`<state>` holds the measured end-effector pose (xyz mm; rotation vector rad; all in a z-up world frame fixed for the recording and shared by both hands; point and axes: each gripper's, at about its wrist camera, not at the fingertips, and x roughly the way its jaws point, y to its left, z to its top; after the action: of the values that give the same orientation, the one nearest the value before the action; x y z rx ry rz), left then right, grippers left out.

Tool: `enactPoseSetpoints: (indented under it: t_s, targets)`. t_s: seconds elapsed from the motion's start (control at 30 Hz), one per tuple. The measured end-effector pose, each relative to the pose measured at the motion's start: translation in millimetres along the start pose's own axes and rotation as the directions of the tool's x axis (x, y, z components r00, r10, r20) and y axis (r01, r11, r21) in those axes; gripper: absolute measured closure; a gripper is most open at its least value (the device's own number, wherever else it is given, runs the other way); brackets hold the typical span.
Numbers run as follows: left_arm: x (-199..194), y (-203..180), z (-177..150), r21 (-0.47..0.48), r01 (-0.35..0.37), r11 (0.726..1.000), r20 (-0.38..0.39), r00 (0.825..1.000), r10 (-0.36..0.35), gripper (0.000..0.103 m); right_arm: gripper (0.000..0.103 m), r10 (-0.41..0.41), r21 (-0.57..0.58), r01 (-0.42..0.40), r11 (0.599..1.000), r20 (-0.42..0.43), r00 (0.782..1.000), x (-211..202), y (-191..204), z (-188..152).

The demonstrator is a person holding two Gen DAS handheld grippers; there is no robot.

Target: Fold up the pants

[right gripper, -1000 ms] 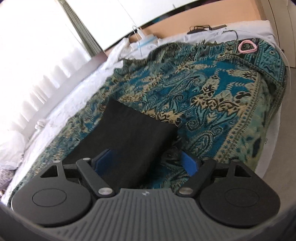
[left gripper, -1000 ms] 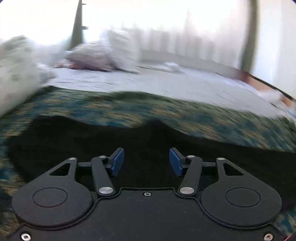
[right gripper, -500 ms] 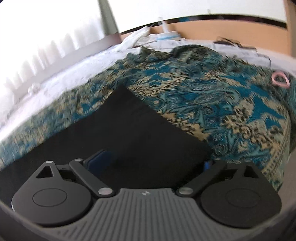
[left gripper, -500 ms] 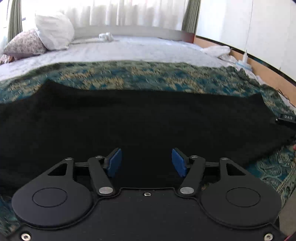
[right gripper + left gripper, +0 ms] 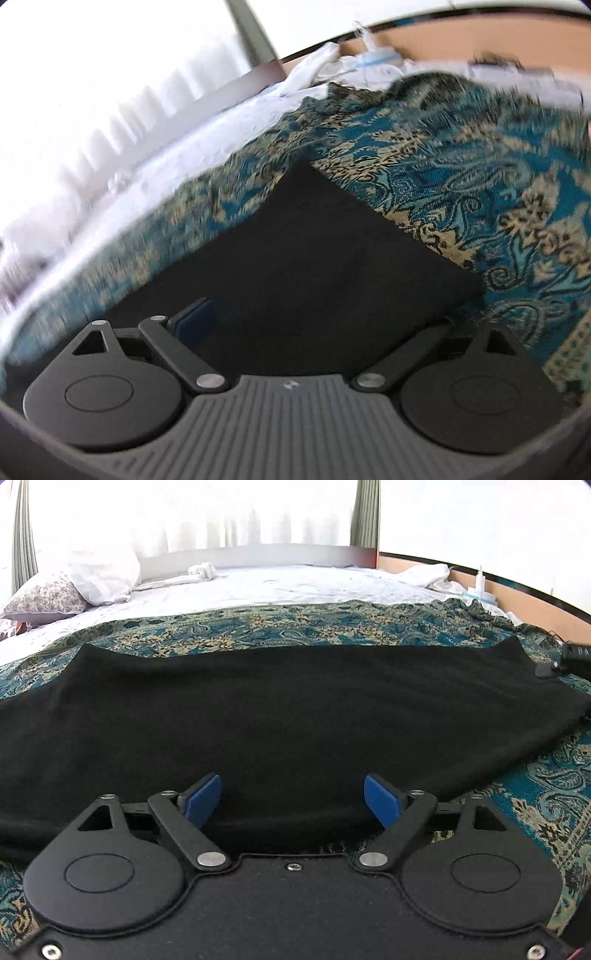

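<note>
Black pants [image 5: 280, 716] lie flat across a teal patterned blanket [image 5: 295, 627] on the bed, folded lengthwise into a long band. My left gripper [image 5: 292, 801] is open, its blue pads just above the near edge of the pants at mid-length. My right gripper [image 5: 306, 328] is open wide over the right end of the pants [image 5: 306, 258]; its left blue pad [image 5: 195, 321] shows, and its right pad is hidden behind the cloth corner. The right gripper's tip also shows in the left wrist view [image 5: 570, 657] at the far right end of the pants.
The white sheet [image 5: 280, 587] lies beyond the blanket. Two pillows [image 5: 74, 587] sit at the far left and a white bundle [image 5: 201, 570] near the headboard. A wooden wall ledge [image 5: 532, 602] runs along the right. The blanket's edge drops off at the right [image 5: 569, 354].
My left gripper swung right, settled facing the pants at mid-length, and opened wider. My right gripper moved in low over the right end, so the cloth now hides its right pad.
</note>
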<state>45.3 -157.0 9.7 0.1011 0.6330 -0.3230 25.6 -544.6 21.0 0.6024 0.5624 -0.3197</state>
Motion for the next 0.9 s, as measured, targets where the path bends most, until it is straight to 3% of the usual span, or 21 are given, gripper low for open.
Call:
enactPoseSetpoints:
  t_s: [0.13, 0.23, 0.27, 0.3, 0.33, 0.37, 0.47, 0.5, 0.6, 0.67, 0.7, 0.8, 0.9]
  targets:
    - [-4.2, -0.5, -6.1, 0.003, -0.014, 1.0, 0.038, 0.999, 0.014, 0.018, 0.026, -0.071, -0.017, 0.071, 0.997, 0.006, 0.997, 14.7, 5.1, 7.7]
    - [-7.2, 3.9, -6.9, -0.018, -0.013, 1.0, 0.042, 0.999, 0.014, 0.018, 0.061, -0.175, -0.084, 0.175, 0.981, 0.013, 0.985, 18.0, 18.5, 9.5]
    - [-9.3, 7.2, -6.6, -0.039, -0.021, 0.999, 0.043, 0.999, 0.022, 0.019, 0.084, -0.22, -0.092, 0.22, 0.971, 0.012, 0.975, 17.3, 21.4, 11.1]
    - [-13.7, 10.9, -6.2, -0.066, -0.049, 0.997, 0.05, 0.997, 0.053, 0.022, 0.092, -0.282, -0.095, 0.282, 0.955, 0.007, 0.959, 18.0, 26.0, 14.4]
    - [-22.8, 16.1, -6.1, -0.107, -0.095, 0.99, 0.079, 0.992, 0.103, 0.032, 0.092, -0.333, -0.098, 0.332, 0.938, 0.004, 0.943, 18.3, 32.5, 18.2]
    - [-33.8, 21.5, -6.7, -0.154, -0.142, 0.978, 0.119, 0.98, 0.16, 0.033, 0.094, -0.376, -0.116, 0.375, 0.92, 0.013, 0.927, 18.4, 42.7, 21.7]
    - [-60.0, 40.3, -10.0, -0.22, -0.185, 0.958, 0.194, 0.954, 0.229, 0.028, 0.097, -0.438, -0.23, 0.448, 0.864, 0.099, 0.894, 19.7, 89.3, 25.3]
    - [-64.0, 46.7, -11.4, -0.213, -0.181, 0.96, 0.2, 0.954, 0.225, 0.028, 0.097, -0.417, -0.276, 0.435, 0.857, 0.126, 0.9, 20.2, 113.5, 23.7]
    - [-69.6, 69.7, -20.1, -0.203, -0.193, 0.96, 0.192, 0.954, 0.232, 0.028, 0.097, -0.266, -0.423, 0.301, 0.855, 0.141, 0.954, 21.4, 190.0, 1.3]
    - [-71.0, 89.4, -27.3, -0.238, -0.204, 0.949, 0.173, 0.953, 0.248, 0.028, 0.096, -0.161, -0.579, 0.195, 0.792, 0.111, 0.981, 23.1, 248.4, -38.1]
    - [-71.1, 97.7, -30.4, -0.263, -0.205, 0.943, 0.159, 0.955, 0.252, 0.028, 0.096, -0.108, -0.664, 0.136, 0.735, 0.084, 0.991, 22.0, 275.5, -68.0]
    - [-68.1, 121.8, -40.7, -0.332, -0.193, 0.923, 0.107, 0.965, 0.24, 0.029, 0.095, 0.024, -0.789, -0.064, 0.611, -0.063, 0.998, 14.3, 315.4, -141.1]
    - [-65.3, 135.3, -50.2, -0.356, -0.17, 0.919, 0.096, 0.972, 0.216, 0.029, 0.095, 0.085, -0.812, -0.205, 0.546, -0.19, 0.978, 7.6, 324.2, -184.2]
